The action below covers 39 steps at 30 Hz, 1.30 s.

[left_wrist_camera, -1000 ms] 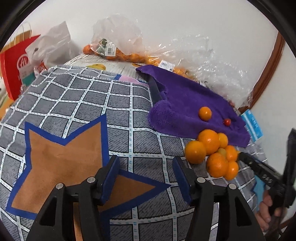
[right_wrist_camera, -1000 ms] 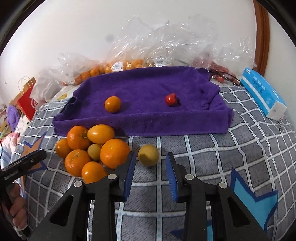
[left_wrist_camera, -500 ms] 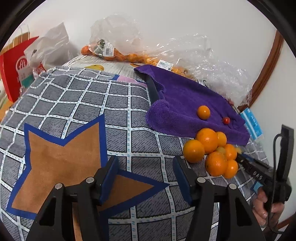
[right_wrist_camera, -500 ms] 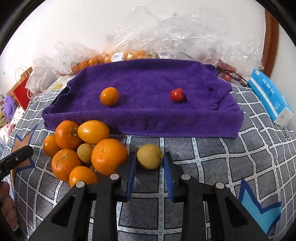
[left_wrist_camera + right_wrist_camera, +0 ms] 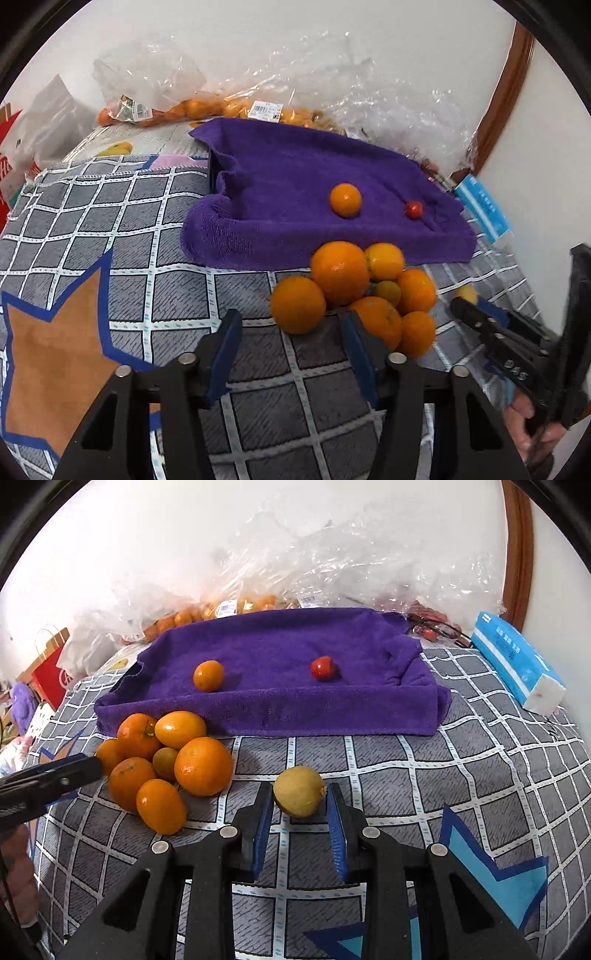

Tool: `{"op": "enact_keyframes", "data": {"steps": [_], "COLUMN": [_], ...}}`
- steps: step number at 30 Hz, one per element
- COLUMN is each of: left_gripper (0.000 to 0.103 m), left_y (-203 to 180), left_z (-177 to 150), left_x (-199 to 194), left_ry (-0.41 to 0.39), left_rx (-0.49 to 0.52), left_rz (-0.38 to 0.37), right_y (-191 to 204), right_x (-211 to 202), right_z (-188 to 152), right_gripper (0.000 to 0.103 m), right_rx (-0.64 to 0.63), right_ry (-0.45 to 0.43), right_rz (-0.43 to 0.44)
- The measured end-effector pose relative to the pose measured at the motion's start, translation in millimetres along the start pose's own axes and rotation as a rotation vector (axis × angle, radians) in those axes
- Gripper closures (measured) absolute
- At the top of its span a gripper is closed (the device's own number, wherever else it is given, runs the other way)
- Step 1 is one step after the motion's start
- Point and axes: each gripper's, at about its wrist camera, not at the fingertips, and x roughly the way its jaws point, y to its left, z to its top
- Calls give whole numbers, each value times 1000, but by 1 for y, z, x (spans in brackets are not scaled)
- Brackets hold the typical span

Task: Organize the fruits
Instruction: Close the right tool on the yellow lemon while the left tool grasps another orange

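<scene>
- Your purple towel-lined tray (image 5: pixel 266 701) lies straight ahead of both claws on the checked blanket (image 5: pixel 480 768), holding only one small orange (image 5: pixel 208 675) and a red cherry tomato (image 5: pixel 323 668); it looks like the place the loose fruit should go
- Your pile of oranges (image 5: pixel 354 291) sits just in front of the tray's near wall; from the left claw (image 5: pixel 291 350) it lies ahead and a little to the right, with the nearest orange (image 5: pixel 297 304) roughly in line with the gap between the jaws
- Your left claw is spread wide and holds nothing, hovering short of that orange
- Your yellow-green fruit (image 5: pixel 299 792) lies apart from the pile, right between the tips of the right claw (image 5: pixel 299 812), so the right hand is clearly the nearer one for it
- Your right claw is narrowed around that fruit; I cannot tell whether the pads already touch it, and it looks not yet lifted off the blanket
</scene>
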Motion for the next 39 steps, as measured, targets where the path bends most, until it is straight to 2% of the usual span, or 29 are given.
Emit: {"op": "enact_keyframes", "data": {"steps": [2, 4, 5, 9, 14, 18, 20, 23, 29, 31, 35, 39], "left_gripper": [57, 63, 70, 71, 70, 69, 69, 70, 70, 70, 70, 70], "left_y": [0, -1, 0, -3, 11, 17, 16, 19, 48, 50, 47, 43], "left_z": [1, 4, 5, 4, -2, -4, -2, 0, -3, -5, -7, -6], "left_x": [5, 8, 8, 3, -17, -4, -3, -1, -8, -14, -25, -28], "left_ry": [-2, -1, 3, -3, -30, 9, -14, -11, -60, -95, -155, -176], "left_rx": [14, 6, 7, 40, 23, 40, 43, 33, -116, -142, -130, -112], "left_rz": [20, -6, -16, 16, 58, 75, 78, 61, -98, -63, -50, -43], "right_y": [1, 1, 1, -2, -3, -4, -5, -8, -5, -4, -3, -6], "right_x": [1, 0, 0, -1, -2, -2, -3, -4, -3, -3, -5, -6], "right_z": [0, 0, 0, 0, 0, 0, -1, -1, 0, 0, -1, -1], "right_gripper": [74, 74, 74, 74, 74, 74, 74, 74, 74, 74, 74, 74], "right_rx": [-2, -4, -3, 16, 27, 34, 44, 60, 48, 42, 43, 55], "right_ry": [3, 0, -3, -9, -14, -15, -21, -25, -17, -16, -25, -28], "right_rz": [-4, 3, 13, 28, 28, 22, 19, 19, 8, 2, -15, -22]}}
